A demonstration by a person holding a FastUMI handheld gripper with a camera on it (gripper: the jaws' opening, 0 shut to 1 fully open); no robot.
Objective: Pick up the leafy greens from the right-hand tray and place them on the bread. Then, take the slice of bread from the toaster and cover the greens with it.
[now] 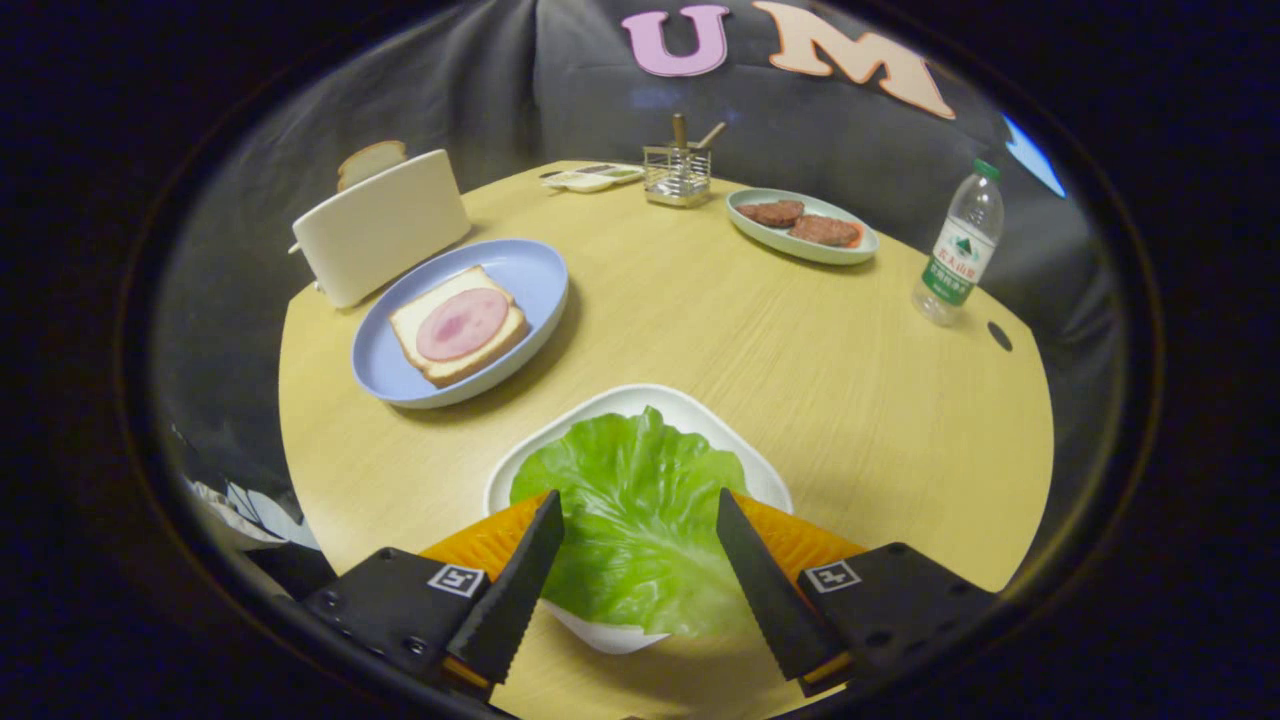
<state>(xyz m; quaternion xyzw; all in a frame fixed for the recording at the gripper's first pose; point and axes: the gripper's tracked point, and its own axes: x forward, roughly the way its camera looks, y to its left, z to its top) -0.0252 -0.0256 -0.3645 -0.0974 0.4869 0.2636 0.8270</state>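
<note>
Round pale wooden counter [800, 380] carries a white square tray [620, 405]; the tool [640, 510] stands released, fingers straddling its crinkled green lettuce leaf [635, 520]

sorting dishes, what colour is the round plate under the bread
Light blue round plate, clearest in gripper view.

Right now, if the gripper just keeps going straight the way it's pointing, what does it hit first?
Most likely the lettuce leaf on the white tray: it lies between the open gripper fingers. Depth is unclear.

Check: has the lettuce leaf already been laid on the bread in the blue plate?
No: the lettuce leaf lies in the white tray between the open tongs; the bread carries just ham.
</note>
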